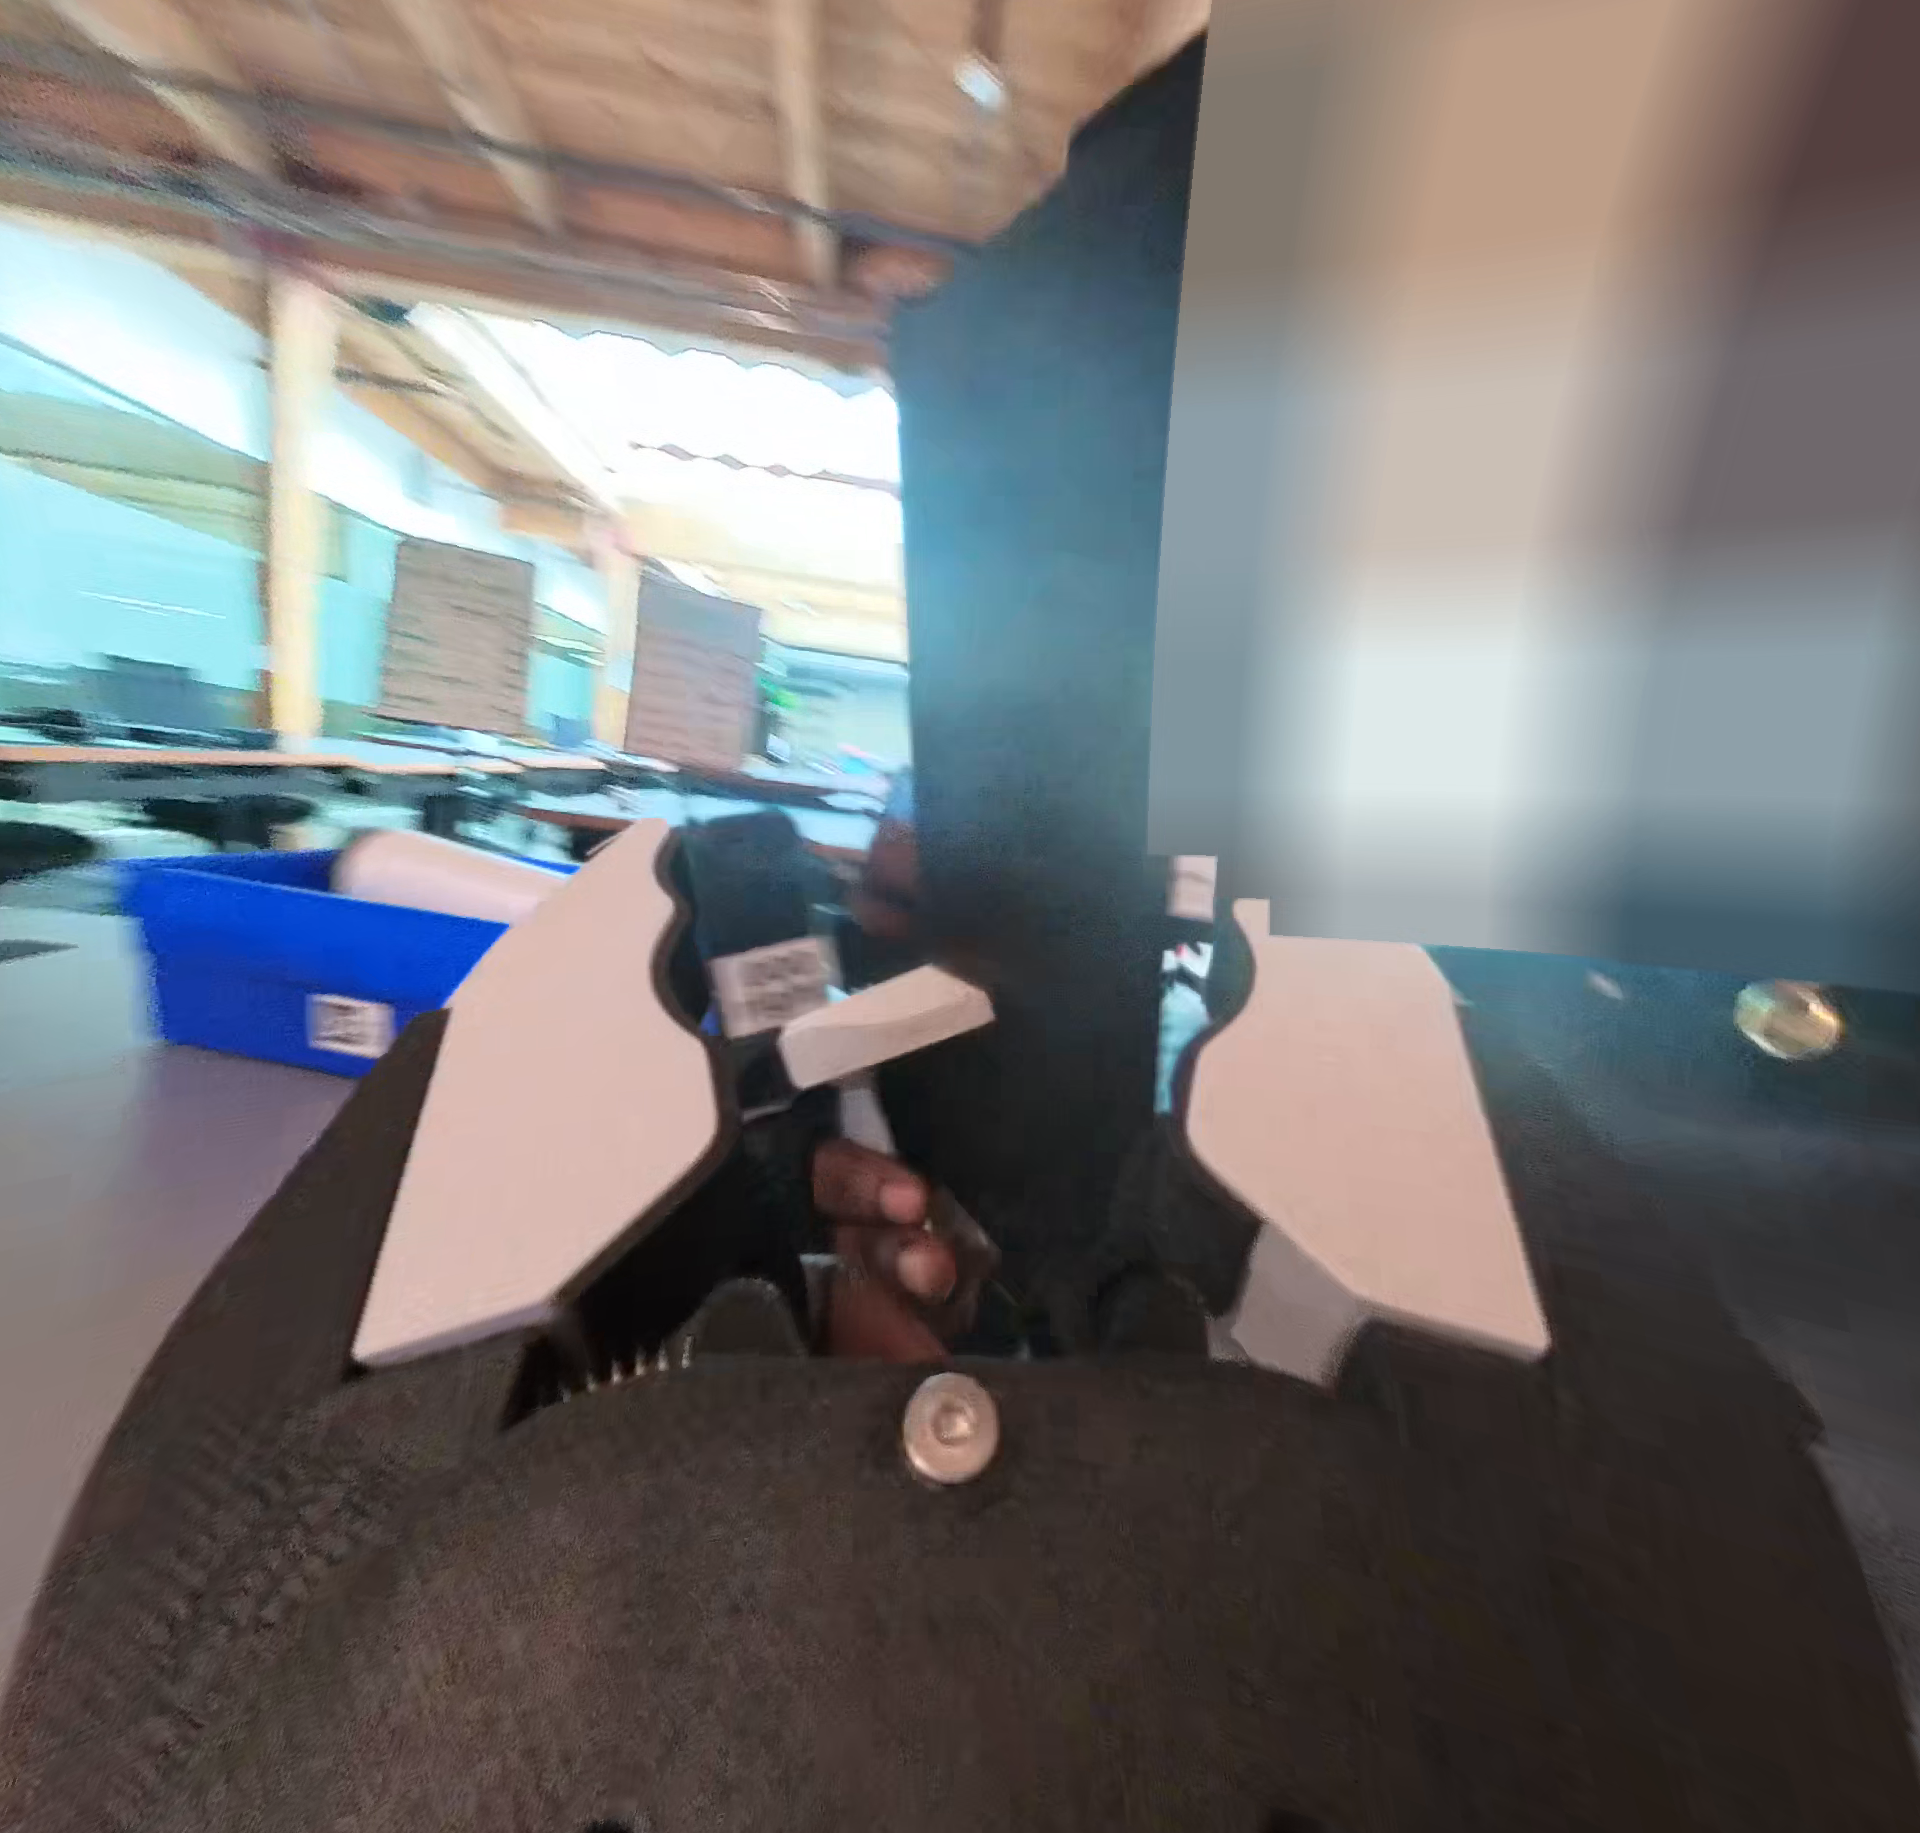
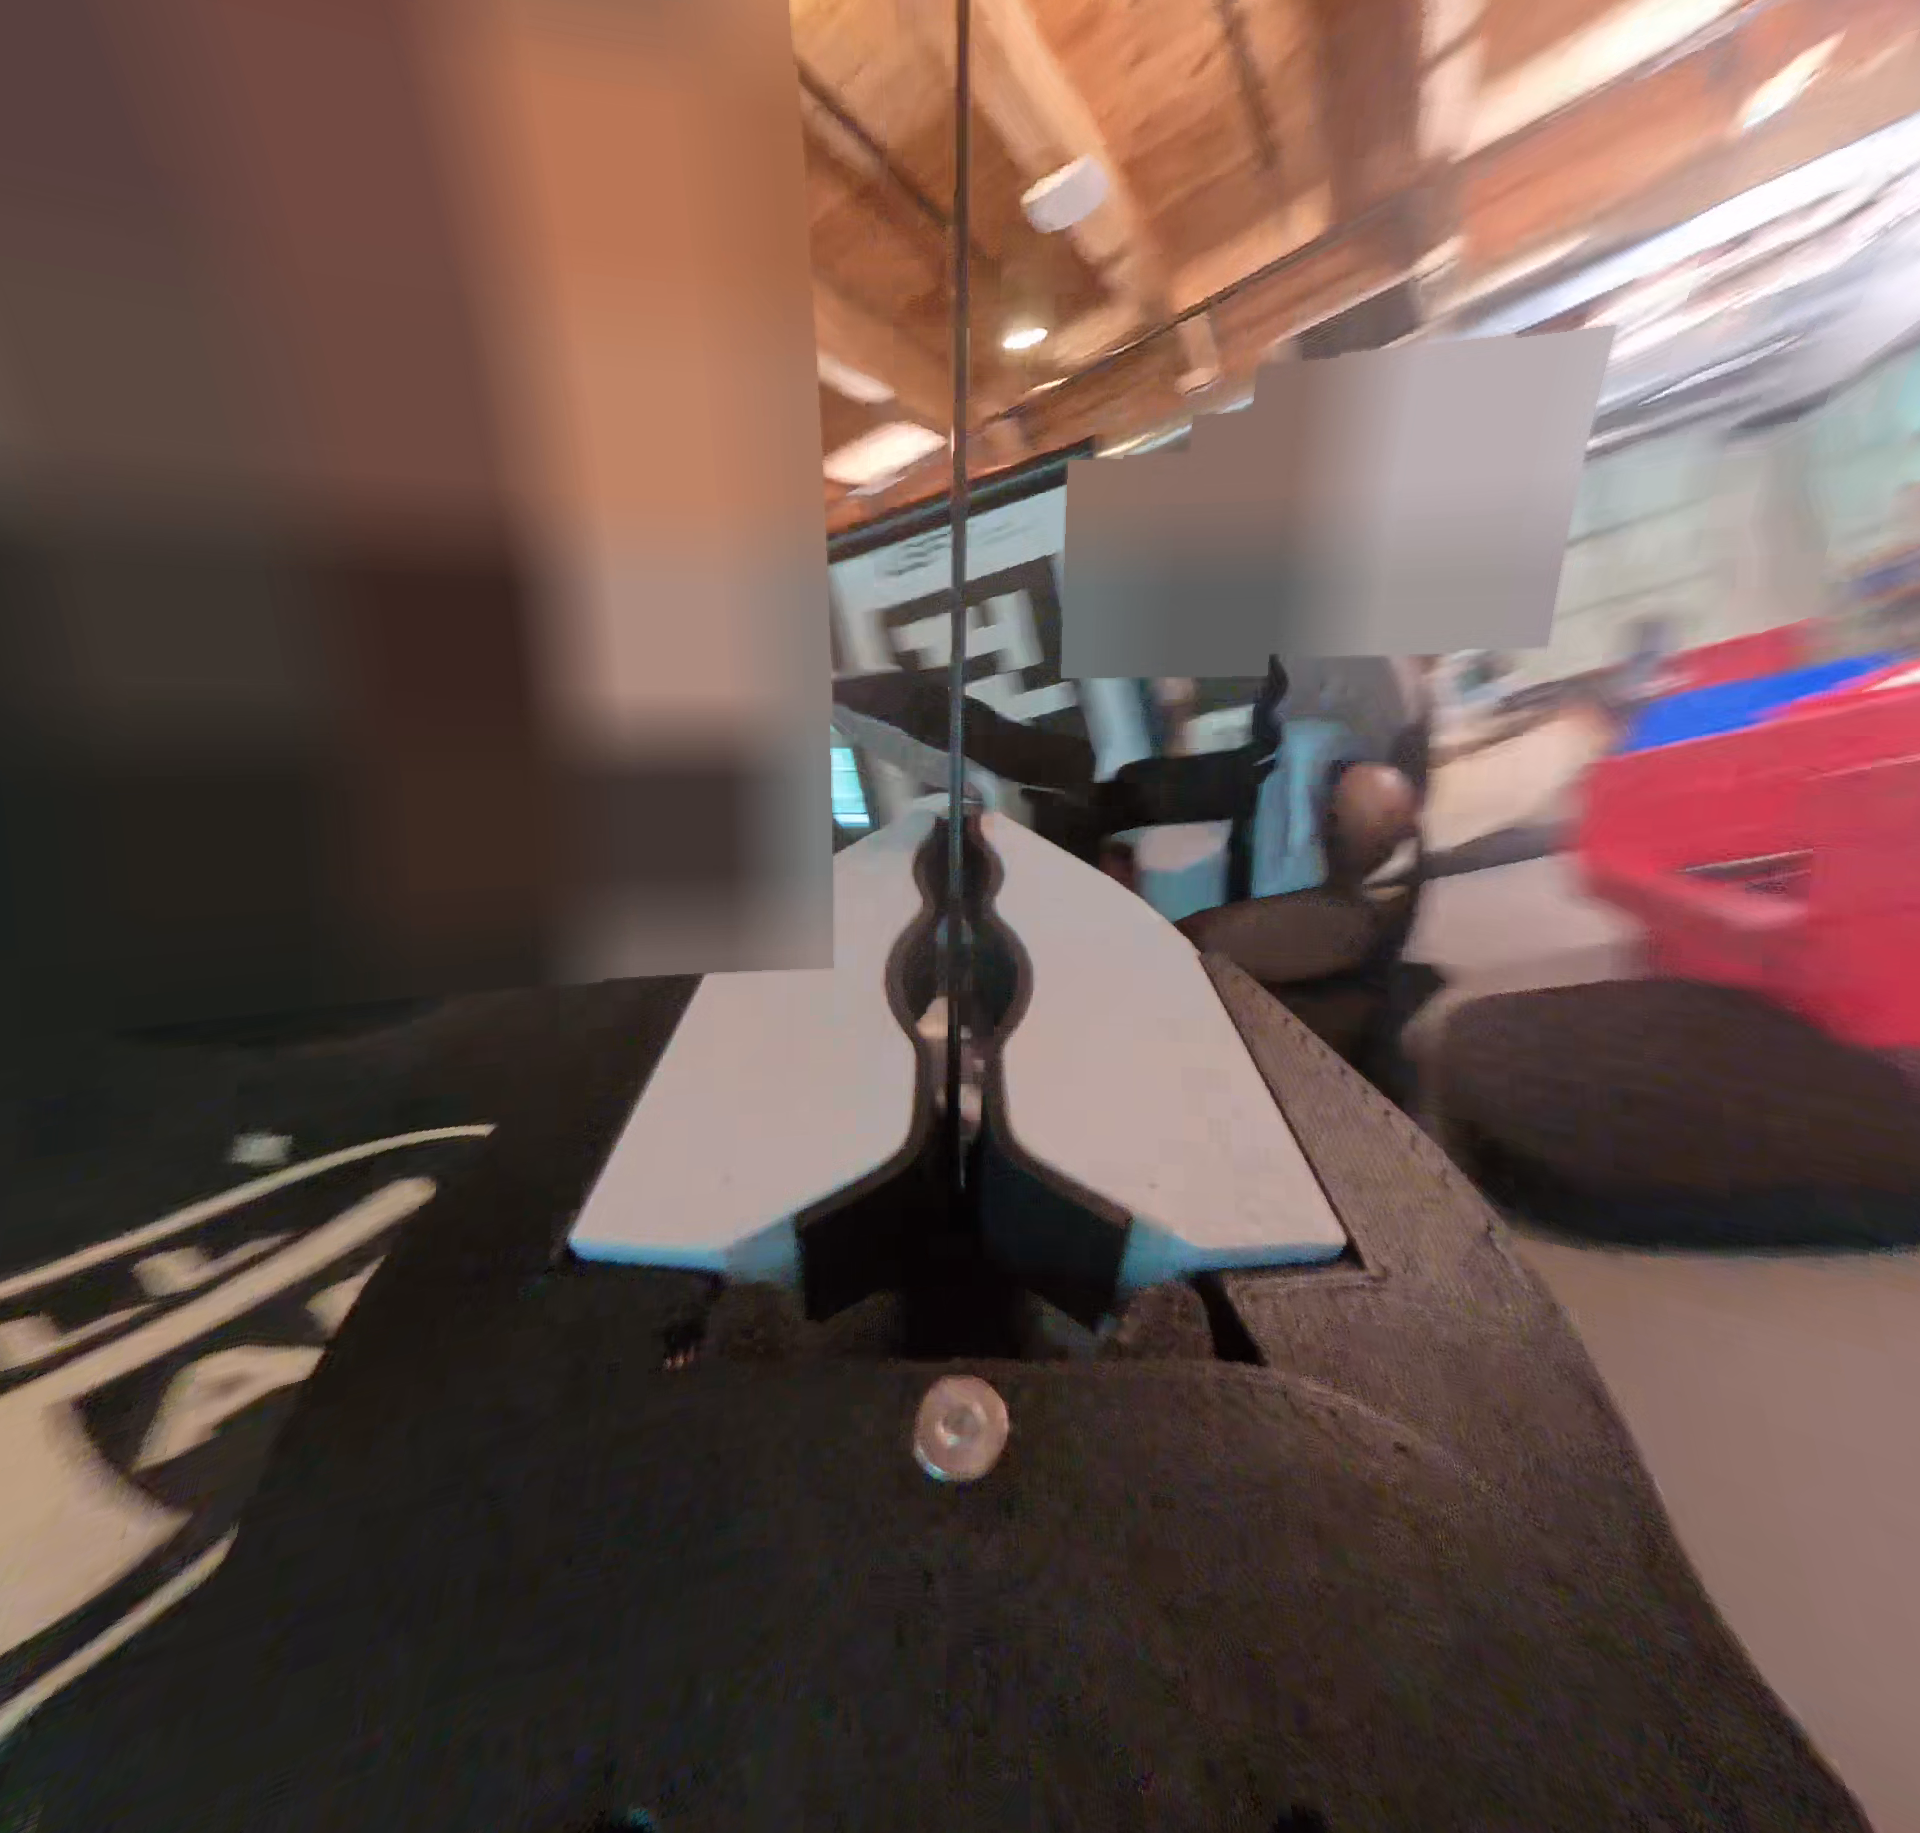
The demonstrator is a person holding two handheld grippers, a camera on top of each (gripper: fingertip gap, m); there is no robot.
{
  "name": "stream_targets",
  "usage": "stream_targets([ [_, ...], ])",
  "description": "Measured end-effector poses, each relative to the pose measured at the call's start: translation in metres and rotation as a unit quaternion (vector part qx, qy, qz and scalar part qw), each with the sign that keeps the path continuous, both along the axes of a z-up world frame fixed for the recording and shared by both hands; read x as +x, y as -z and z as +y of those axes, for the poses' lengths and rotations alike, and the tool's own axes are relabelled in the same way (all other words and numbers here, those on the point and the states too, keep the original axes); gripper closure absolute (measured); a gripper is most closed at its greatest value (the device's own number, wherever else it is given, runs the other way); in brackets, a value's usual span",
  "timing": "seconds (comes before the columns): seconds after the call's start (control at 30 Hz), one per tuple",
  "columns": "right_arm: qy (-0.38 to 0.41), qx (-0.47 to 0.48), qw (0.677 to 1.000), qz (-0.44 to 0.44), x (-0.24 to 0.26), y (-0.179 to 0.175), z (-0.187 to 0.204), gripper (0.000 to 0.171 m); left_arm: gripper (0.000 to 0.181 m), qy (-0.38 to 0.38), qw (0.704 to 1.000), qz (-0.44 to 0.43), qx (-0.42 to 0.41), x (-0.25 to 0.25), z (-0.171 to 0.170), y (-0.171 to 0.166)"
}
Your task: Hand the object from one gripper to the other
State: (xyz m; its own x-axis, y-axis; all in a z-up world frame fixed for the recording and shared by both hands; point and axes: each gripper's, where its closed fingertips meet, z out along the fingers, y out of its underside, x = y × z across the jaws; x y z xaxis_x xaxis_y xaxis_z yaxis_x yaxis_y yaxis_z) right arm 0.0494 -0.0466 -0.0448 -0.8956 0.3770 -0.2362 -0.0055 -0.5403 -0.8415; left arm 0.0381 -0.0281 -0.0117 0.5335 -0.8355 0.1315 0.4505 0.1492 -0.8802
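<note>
Now your left tool stands released, its white fingers spread wide around the thin flat black sheet, which rises upright between them without touching either. Behind sits a blue plastic bin on the grey surface. Your right tool is clenched on that sheet, seen edge-on, standing straight up from its pinched tips.
</note>
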Motion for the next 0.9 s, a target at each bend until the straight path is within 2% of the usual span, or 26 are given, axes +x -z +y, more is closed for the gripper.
stream_targets([
  [0.07, 0.146, 0.047, 0.988, 0.028, -0.014, -0.002, 0.018, 0.169, 0.104, -0.059, 0.998, -0.032, 0.006, -0.017, 0.005, -0.006],
  [0.1, 0.200, 0.069, 0.976, 0.043, -0.016, -0.003, 0.025, 0.169, 0.113, -0.082, 0.996, -0.040, 0.006, -0.021, 0.008, -0.007],
  [0.17, 0.253, 0.090, 0.961, 0.068, -0.016, -0.008, 0.029, 0.169, 0.130, -0.107, 0.994, -0.031, 0.005, -0.023, 0.012, -0.005],
  [0.3, 0.284, 0.097, 0.952, 0.067, -0.017, -0.011, 0.028, 0.169, 0.177, -0.098, 0.995, -0.008, 0.018, -0.016, 0.010, -0.003],
  [0.43, 0.275, 0.074, 0.957, 0.059, -0.017, -0.012, 0.029, 0.166, 0.180, -0.074, 0.997, -0.035, 0.013, -0.020, 0.008, -0.006],
  [0.53, 0.285, 0.048, 0.956, 0.058, -0.019, -0.011, 0.033, 0.150, 0.180, -0.066, 0.996, -0.059, 0.020, -0.027, 0.005, -0.011],
  [0.57, 0.282, 0.050, 0.956, 0.056, -0.021, -0.009, 0.032, 0.152, 0.180, -0.063, 0.997, -0.051, 0.011, -0.026, 0.006, -0.009],
  [0.63, 0.286, 0.073, 0.954, 0.057, -0.022, -0.005, 0.027, 0.168, 0.179, -0.074, 0.996, -0.046, 0.002, -0.026, 0.009, -0.007],
  [0.67, 0.302, 0.081, 0.948, 0.061, -0.023, -0.005, 0.028, 0.169, 0.175, -0.087, 0.995, -0.048, 0.001, -0.028, 0.012, -0.007],
  [0.7, 0.325, 0.094, 0.939, 0.062, -0.024, -0.005, 0.031, 0.169, 0.156, -0.117, 0.991, -0.060, -0.002, -0.035, 0.016, -0.008],
  [0.73, 0.349, 0.118, 0.927, 0.070, -0.024, -0.006, 0.033, 0.169, 0.122, -0.158, 0.984, -0.080, -0.001, -0.044, 0.020, -0.011],
  [0.77, 0.389, 0.142, 0.907, 0.070, -0.025, -0.006, 0.038, 0.169, 0.095, -0.200, 0.976, -0.088, -0.003, -0.053, 0.024, -0.012],
  [0.8, 0.439, 0.167, 0.880, 0.067, -0.028, -0.006, 0.045, 0.169, 0.079, -0.234, 0.969, -0.075, -0.013, -0.057, 0.028, -0.011],
  [0.87, 0.519, 0.227, 0.821, 0.076, -0.028, -0.008, 0.054, 0.169, 0.064, -0.273, 0.961, -0.035, -0.034, -0.054, 0.034, -0.007],
  [0.9, 0.549, 0.261, 0.789, 0.086, -0.028, -0.008, 0.054, 0.169, 0.064, -0.278, 0.960, -0.022, -0.038, -0.049, 0.036, -0.007],
])
